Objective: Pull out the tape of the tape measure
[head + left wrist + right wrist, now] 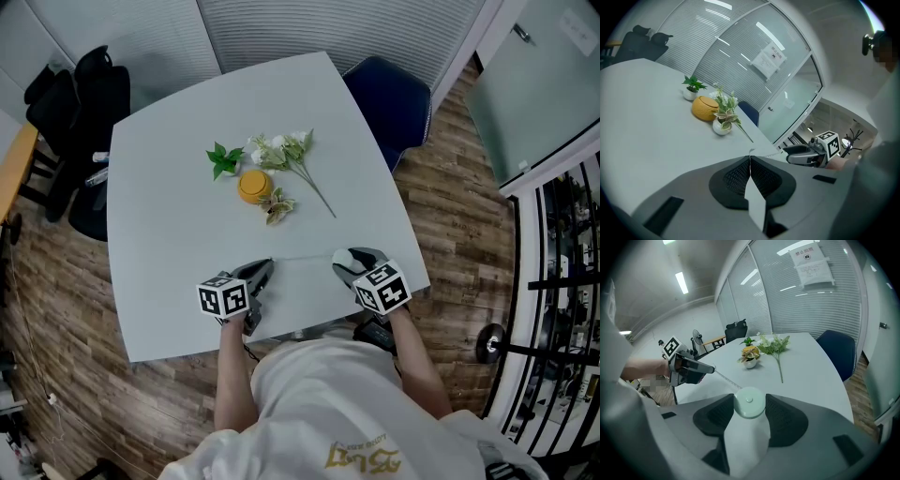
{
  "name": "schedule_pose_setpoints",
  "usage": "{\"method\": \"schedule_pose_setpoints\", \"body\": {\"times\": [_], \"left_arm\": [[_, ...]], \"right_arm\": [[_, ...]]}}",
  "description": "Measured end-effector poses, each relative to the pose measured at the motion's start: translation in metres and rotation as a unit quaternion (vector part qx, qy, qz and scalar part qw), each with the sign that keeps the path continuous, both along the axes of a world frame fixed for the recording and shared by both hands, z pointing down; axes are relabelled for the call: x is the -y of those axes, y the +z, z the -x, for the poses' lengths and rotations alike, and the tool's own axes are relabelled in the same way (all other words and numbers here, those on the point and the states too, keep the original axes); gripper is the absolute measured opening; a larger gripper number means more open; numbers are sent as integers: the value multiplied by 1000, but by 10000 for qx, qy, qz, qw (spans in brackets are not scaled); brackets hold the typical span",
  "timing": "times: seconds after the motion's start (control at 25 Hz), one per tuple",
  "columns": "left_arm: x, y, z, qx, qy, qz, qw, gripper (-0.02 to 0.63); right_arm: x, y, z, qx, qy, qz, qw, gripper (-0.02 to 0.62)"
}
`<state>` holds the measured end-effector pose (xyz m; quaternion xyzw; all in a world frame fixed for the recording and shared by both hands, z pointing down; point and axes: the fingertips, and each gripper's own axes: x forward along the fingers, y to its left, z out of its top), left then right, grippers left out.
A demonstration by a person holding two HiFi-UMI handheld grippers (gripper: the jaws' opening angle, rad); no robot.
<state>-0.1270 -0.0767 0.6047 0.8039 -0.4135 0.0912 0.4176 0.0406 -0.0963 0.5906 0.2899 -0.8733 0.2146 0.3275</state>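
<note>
The round pale-green tape measure (749,402) sits between the pads of my right gripper (749,409), which is shut on its case. A thin tape (723,378) runs from the case across to my left gripper (710,368), whose jaws are shut on the tape's end (752,151). In the head view both grippers hover over the near edge of the white table (178,234). The left gripper (266,269) and right gripper (340,265) face each other, with the tape (305,257) stretched between them. The left gripper view shows its own jaws (750,161) pressed together.
Mid-table lie an orange round object (254,186), a white-flowered sprig (291,155), a small green plant (223,160) and a little potted plant (277,206). A blue chair (394,98) stands at the far right corner, a black chair (84,112) at the left.
</note>
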Motion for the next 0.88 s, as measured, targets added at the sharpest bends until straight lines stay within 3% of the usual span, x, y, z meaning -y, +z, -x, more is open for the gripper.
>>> {"method": "schedule_pose_setpoints", "body": {"times": [0.88], "left_arm": [[-5,4,19,89,-284,86,9995,8]], "right_arm": [[4,3,-21,-39,262,91,9996,227]]}}
